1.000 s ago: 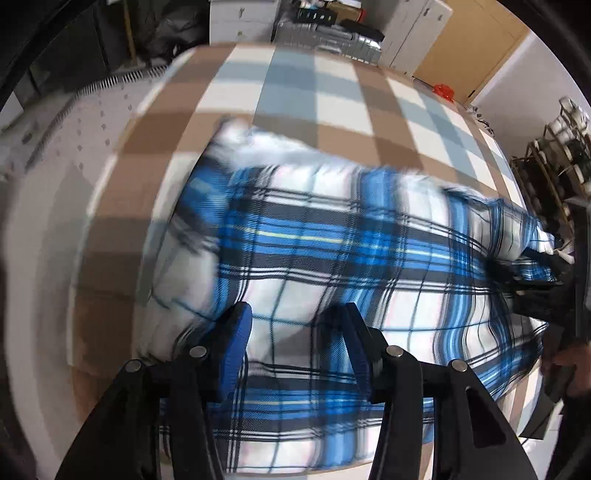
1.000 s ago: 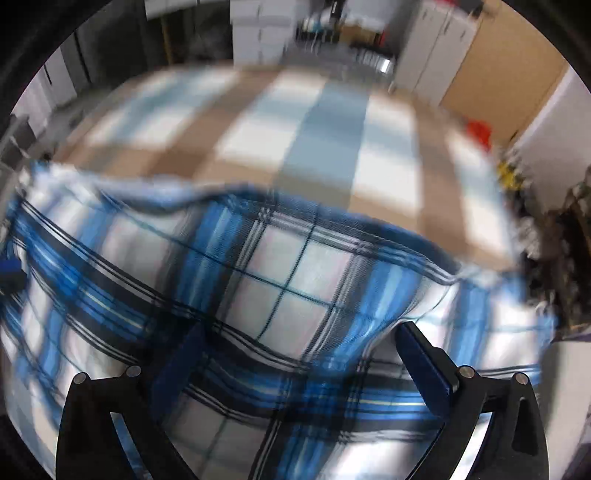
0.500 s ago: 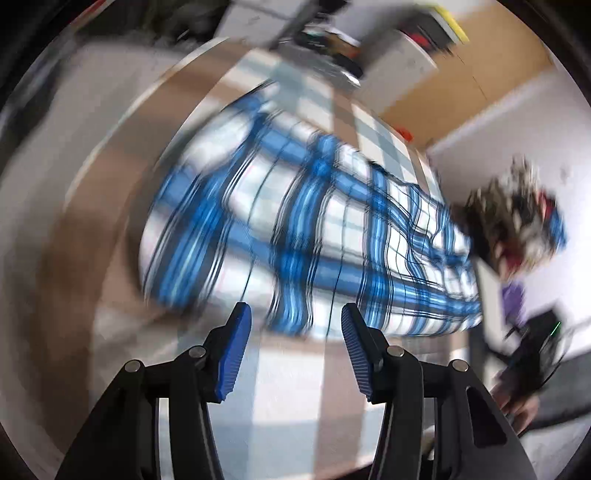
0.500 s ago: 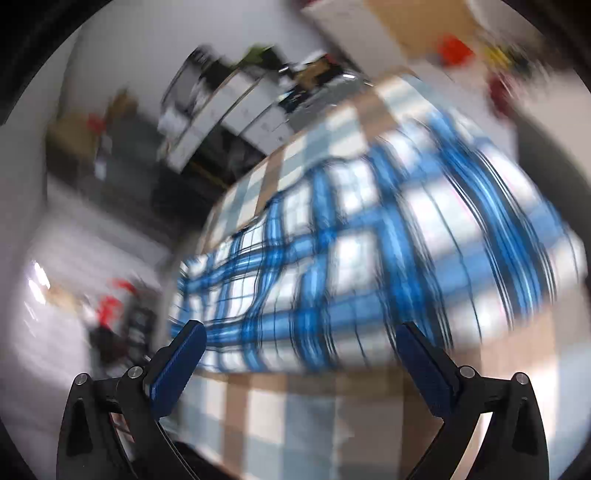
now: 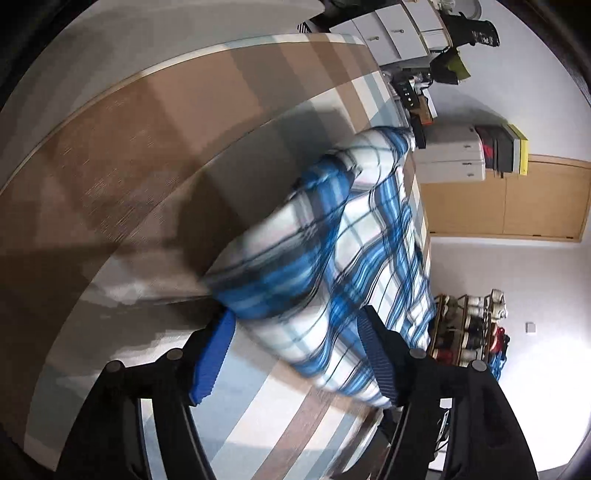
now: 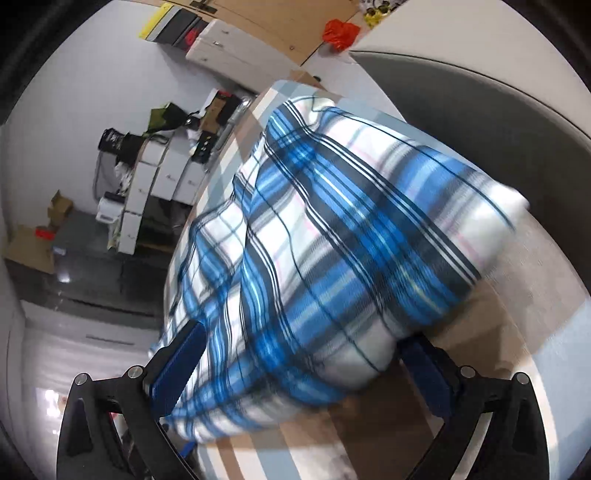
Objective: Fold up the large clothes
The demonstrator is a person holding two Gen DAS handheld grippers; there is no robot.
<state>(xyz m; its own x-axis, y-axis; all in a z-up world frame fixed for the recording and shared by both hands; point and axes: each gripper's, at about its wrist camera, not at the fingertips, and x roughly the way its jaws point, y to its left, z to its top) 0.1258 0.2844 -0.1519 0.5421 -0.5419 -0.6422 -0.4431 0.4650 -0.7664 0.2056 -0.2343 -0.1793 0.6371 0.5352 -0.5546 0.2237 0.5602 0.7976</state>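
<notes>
In the left wrist view, the left tongs [image 5: 295, 354] stand released, their blue pads [image 5: 212, 358] well apart at the bottom of the picture. The blue and white plaid garment [image 5: 332, 258] lies on a surface covered by a brown, white and pale blue checked cloth [image 5: 147, 147]; whether that surface is a bed or a table I cannot tell. The garment runs from the gap between the pads toward 1 o'clock, its near edge reaching in between them. The right pad overlaps the fabric at 5 o'clock, the left pad sits just beside its lower left corner; no pinch of the cloth can be made out. The fabric is blurred. At 2 o'clock stand white drawer units [image 5: 450, 162] against a wooden panel [image 5: 517, 199], and at 4 o'clock a shoe rack [image 5: 465, 328].

In the right wrist view, the right tongs [image 6: 299, 365] are also spread wide, holding nothing. The garment [image 6: 314, 251] fills the middle, bunched and puffed, stretching from between the pads up toward 12 o'clock. The left pad [image 6: 177, 365] lies against its lower left edge, the right pad just under its rounded lower right bulge at 5 o'clock. The checked cloth [image 6: 517, 350] shows at 4 o'clock. White drawers [image 6: 155, 184] stand at 9 o'clock, and something red [image 6: 340, 31] sits at 12 o'clock.
</notes>
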